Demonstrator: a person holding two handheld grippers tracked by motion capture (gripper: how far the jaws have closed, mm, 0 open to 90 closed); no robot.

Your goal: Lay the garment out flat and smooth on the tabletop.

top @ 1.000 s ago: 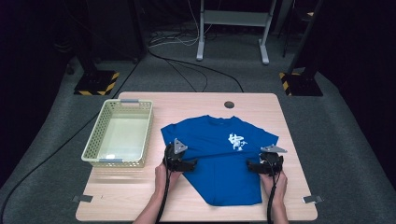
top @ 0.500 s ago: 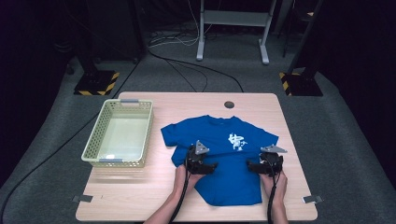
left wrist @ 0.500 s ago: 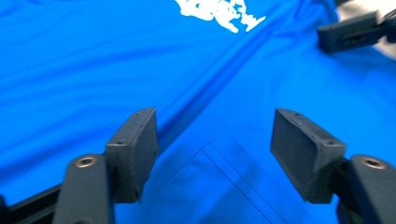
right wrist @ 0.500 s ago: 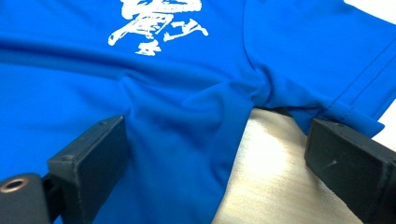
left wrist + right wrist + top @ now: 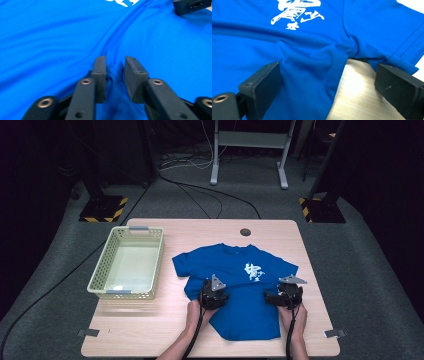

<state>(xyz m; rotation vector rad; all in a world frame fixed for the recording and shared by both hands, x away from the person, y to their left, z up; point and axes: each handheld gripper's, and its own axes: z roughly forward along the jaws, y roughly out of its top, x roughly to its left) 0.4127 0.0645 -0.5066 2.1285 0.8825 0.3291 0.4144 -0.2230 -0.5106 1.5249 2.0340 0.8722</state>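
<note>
Shirt: I see a bright blue T-shirt [image 5: 245, 290] spread flat on the desk [image 5: 170, 335], right of the middle, neck away from me; soft knit cloth with a white brush-stroke print [image 5: 254, 271] on the chest.
Shirt texture: from the left gripper view the cloth [image 5: 62, 37] runs in long shallow ripples toward one raised ridge with a stitched seam on it.
Left hand-held gripper: my left hand-held gripper [image 5: 214, 295] sits on the shirt's left side; its jaws have just been closing, and the blocky matte black pads [image 5: 100, 75] now pinch that ridge of cloth between them.
Right hand-held gripper: my right hand-held gripper [image 5: 286, 296] rests at the shirt's right edge, jaws wide apart; one pad [image 5: 262, 85] lies on the cloth, the other [image 5: 399, 85] by the sleeve hem, nothing pressed.
Sleeve: the hem [image 5: 402, 57] is double-stitched and folds over pale wood.
Desk: light wood grain, smooth, rounded corners, a round cable hole [image 5: 245, 232] near the far edge.
Basket: a pale yellow plastic basket [image 5: 102, 280], rectangular with lattice walls, stands on the desk left of the shirt, apart from it.
</note>
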